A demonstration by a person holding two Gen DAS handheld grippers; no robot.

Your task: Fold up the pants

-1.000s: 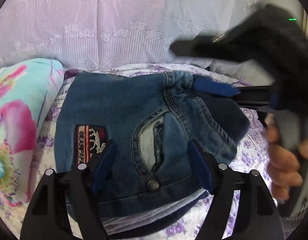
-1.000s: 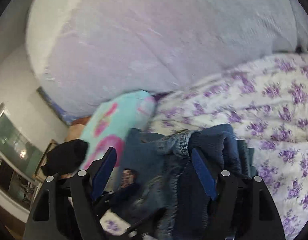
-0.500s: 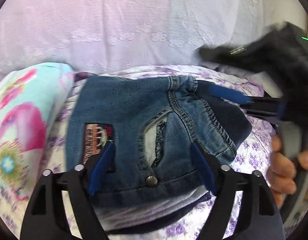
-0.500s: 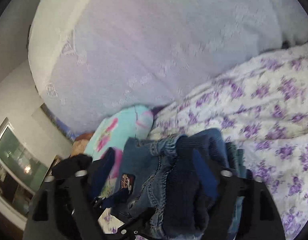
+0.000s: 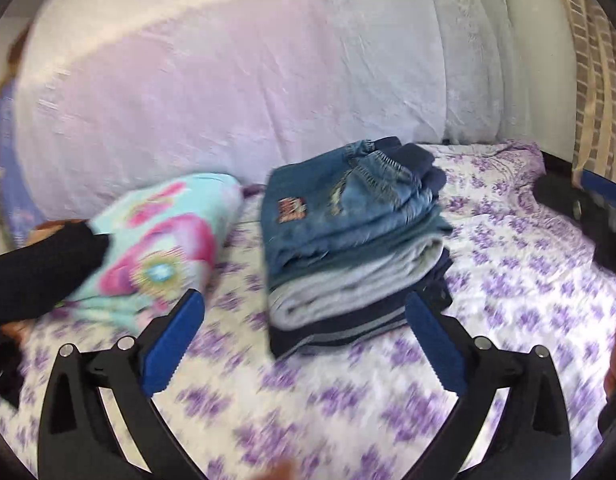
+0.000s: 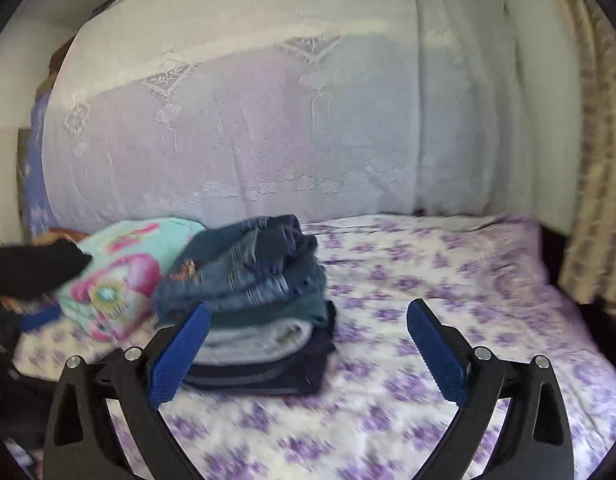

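The folded blue jeans (image 5: 347, 204) with a red patch lie on top of a stack of folded pants, over a grey pair (image 5: 347, 284) and a dark navy pair (image 5: 347, 332). The stack rests on the purple-flowered bed sheet (image 5: 527, 272). My left gripper (image 5: 304, 298) stands back from the stack; its jaws are opening and hold nothing. In the right wrist view the jeans (image 6: 248, 272) sit left of centre. My right gripper (image 6: 308, 306) is also away from the stack, its jaws opening with only the sheet between them.
A turquoise and pink flowered pillow (image 5: 164, 248) lies just left of the stack. A person's black sleeve (image 5: 40, 264) reaches in at the far left. White lace-covered bedding (image 6: 288, 128) rises behind. A curtain (image 6: 599, 200) hangs at the right, past the sheet (image 6: 447, 272).
Both grippers have let go of the jeans, widened their jaws and pulled back from the stack. The right view has swung right. The jeans now lie on the stack.
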